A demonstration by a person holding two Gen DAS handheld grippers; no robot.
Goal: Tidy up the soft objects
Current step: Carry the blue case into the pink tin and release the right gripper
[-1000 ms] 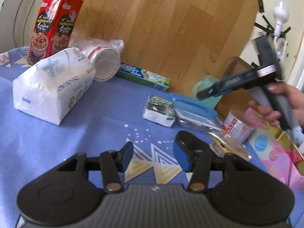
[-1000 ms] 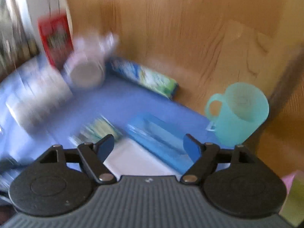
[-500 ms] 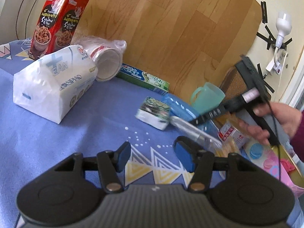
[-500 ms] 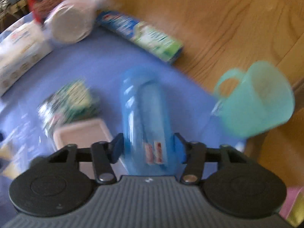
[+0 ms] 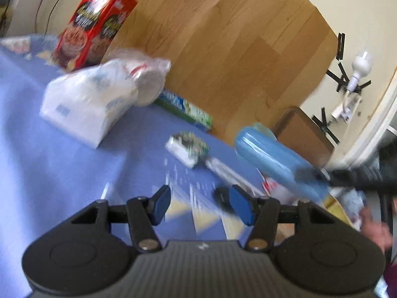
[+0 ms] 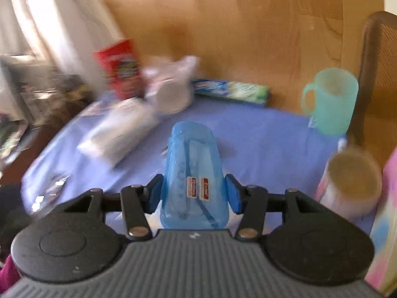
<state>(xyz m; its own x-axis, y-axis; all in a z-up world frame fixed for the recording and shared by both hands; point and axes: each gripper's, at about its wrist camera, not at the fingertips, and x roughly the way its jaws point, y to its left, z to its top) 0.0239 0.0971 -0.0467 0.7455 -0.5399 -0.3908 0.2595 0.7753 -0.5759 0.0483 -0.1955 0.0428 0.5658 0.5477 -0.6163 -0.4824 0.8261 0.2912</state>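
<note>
My right gripper [image 6: 194,188] is shut on a translucent blue plastic case [image 6: 193,154], its pads pressing both sides of the near end. The case points away from me and hangs above the blue tablecloth [image 6: 260,136]. In the left wrist view the same blue case [image 5: 270,156] is raised at the right, held by the blurred right gripper [image 5: 312,173]. My left gripper [image 5: 199,198] stands open over the cloth with nothing between its fingers. A white soft tissue pack [image 5: 86,109] lies at the left, and a small green-patterned pack [image 5: 188,149] lies mid-table.
A red cereal box [image 5: 91,27], a clear bag of cups [image 5: 148,84] and a green-blue toothpaste box [image 5: 186,109] line the wooden back board. A teal mug [image 6: 330,99], a paper cup [image 6: 349,181] and a pink box [image 6: 387,211] stand at the right.
My right gripper came down over the blue case, closed on it and lifted it off the cloth. My left gripper shifted and rolled a little, still holding nothing.
</note>
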